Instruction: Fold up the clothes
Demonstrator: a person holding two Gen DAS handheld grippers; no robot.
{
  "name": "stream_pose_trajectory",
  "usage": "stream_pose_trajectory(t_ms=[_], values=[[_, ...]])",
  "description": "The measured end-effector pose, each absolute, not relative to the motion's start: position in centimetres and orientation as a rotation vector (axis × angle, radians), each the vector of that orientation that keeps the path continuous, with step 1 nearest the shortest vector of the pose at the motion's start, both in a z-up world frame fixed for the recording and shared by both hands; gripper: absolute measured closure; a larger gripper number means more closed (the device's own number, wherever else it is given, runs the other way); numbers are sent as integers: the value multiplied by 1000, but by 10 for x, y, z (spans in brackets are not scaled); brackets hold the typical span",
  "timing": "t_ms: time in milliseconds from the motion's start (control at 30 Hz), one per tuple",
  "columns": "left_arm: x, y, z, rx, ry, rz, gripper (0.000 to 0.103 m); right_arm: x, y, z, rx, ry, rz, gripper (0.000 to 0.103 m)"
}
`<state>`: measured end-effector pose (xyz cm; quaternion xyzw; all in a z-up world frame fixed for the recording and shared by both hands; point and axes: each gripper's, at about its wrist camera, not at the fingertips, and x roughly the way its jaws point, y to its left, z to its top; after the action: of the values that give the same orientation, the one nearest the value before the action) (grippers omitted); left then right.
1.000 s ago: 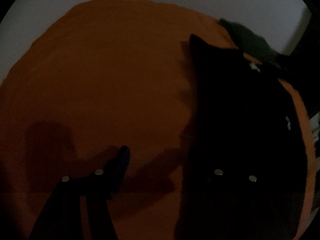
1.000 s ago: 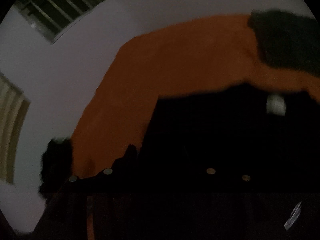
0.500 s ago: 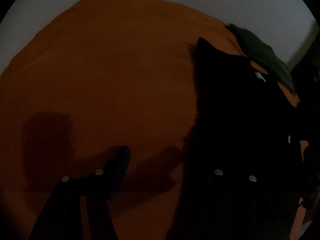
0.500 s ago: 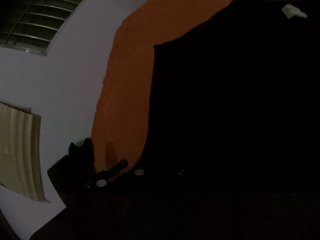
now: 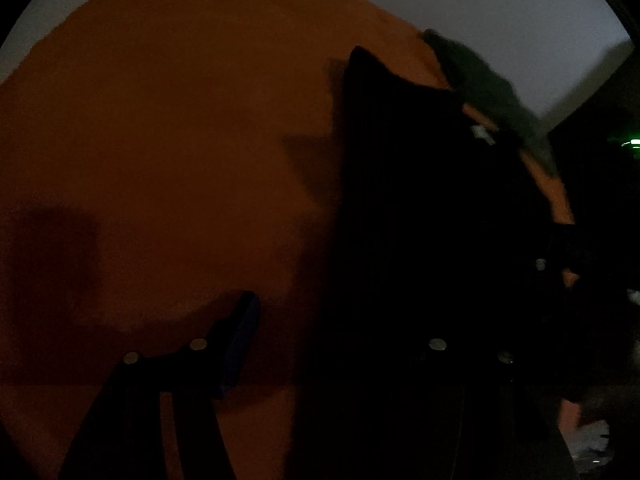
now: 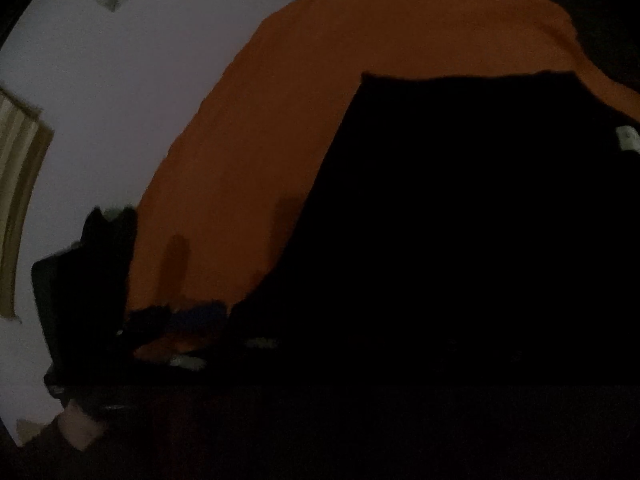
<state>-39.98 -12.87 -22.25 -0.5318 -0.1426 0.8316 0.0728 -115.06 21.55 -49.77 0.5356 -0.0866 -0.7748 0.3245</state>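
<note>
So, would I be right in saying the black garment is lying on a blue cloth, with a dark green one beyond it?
Not quite: the cloth under the black garment is orange, as the left wrist view shows. The dark green one does lie beyond it.

Right gripper closed from half-open to shut at near left edge of black garment; whether cloth is pinched, too dark to tell. Its view swung across orange cloth; window slid almost out of frame.

Black garment flat on orange sheet — white wall behind.
</note>
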Motion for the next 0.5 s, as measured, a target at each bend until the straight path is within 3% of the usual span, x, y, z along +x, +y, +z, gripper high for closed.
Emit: stream_pose_trajectory(t_ms=[167,300,400,500], values=[[-394,-139,-220,-1578,-388,2593,40,-1092,210,-470,1247,-86,-2031,99],[-389,-153,-222,-1580,-468,2579,40,-1056,206,-487,1340,43,-1957,99],[-390,-167,-222,-1618,-494,2627,40,-1052,219,-499,1414,13,-1936,99],[-389,-181,-220,-1608,-602,2611,40,-1057,241,-489,1370,-141,-1992,99]])
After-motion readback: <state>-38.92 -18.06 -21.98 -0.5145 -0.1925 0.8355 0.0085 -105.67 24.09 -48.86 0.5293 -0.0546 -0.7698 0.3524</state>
